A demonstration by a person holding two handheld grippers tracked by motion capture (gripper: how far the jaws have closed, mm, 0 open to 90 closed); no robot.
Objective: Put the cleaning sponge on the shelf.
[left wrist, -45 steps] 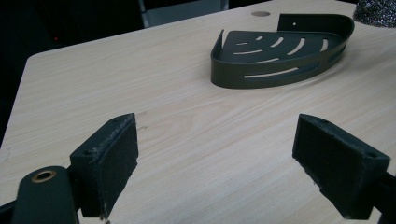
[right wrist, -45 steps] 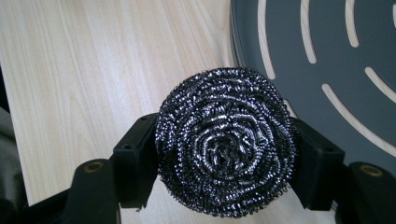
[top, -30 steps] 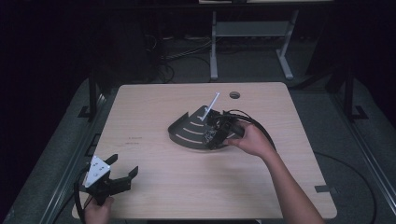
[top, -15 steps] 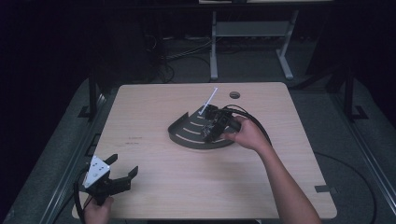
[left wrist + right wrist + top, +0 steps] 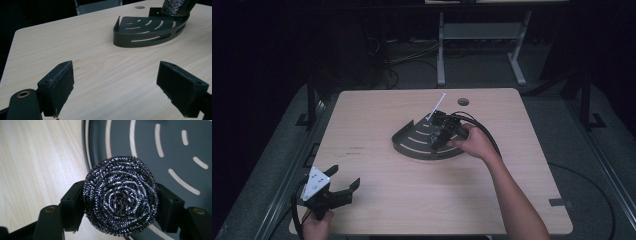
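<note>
Scourer (image 5: 121, 196): round coiled steel wool clamped between right gripper (image 5: 120, 202) jaws, above slotted tray (image 5: 175, 150) rim; left gripper (image 5: 115, 87) jaws apart over bare table (image 5: 100, 62)

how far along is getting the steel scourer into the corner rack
Done: the right gripper is shut on the steel scourer and holds it over the dark slotted corner rack, near its curved rim. In hand: placing it; whether the scourer touches the rack floor cannot be told. Left: release it in the rack and pull away. The left gripper is open and holds nothing, over bare table near the front left corner.
</note>
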